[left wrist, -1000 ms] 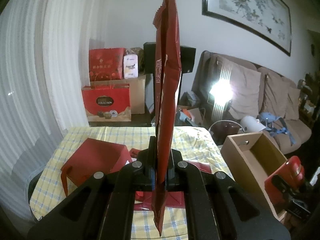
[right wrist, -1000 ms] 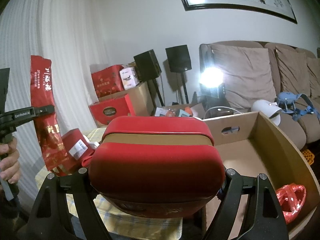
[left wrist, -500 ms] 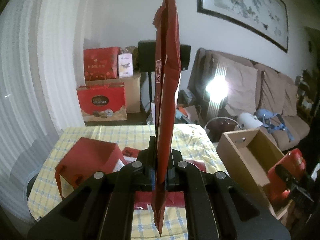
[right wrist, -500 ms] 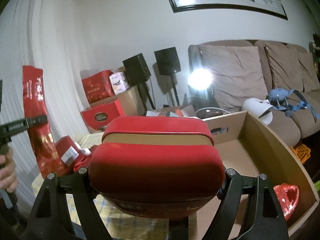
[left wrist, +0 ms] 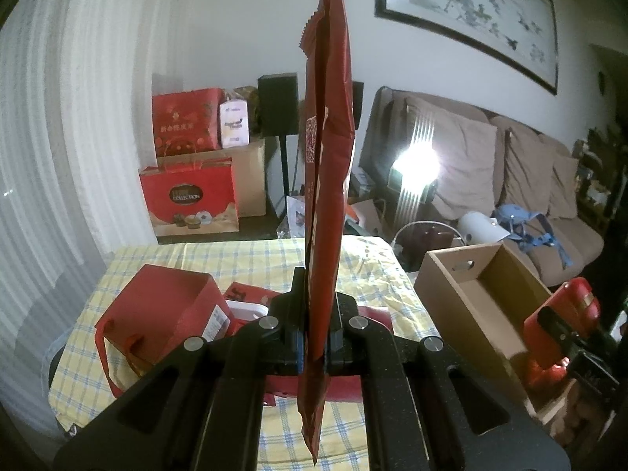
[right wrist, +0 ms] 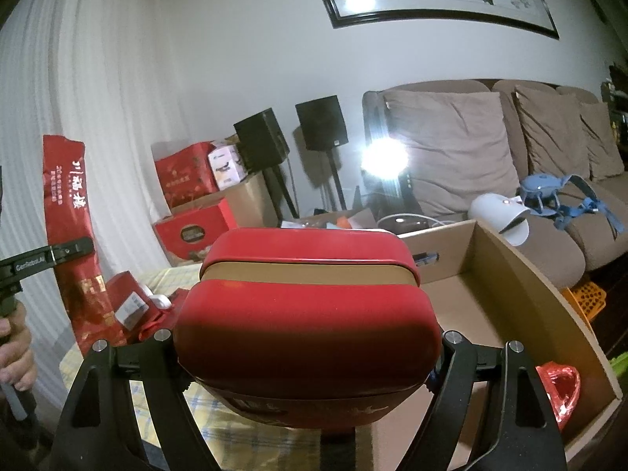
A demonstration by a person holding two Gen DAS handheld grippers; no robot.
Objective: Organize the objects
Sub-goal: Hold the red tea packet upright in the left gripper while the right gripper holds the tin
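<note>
Upright, the red packet (left wrist: 327, 180) stands tall, clamped.

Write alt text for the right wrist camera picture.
The right gripper clamps a red tin beside an open cardboard box holding a red foil item. At left, the left gripper holds a red pouch upright.

The right gripper (right wrist: 306, 337) clamps a rounded red tin with a tan band (right wrist: 306, 306) beside an open brown cardboard box (right wrist: 541, 294).
</note>
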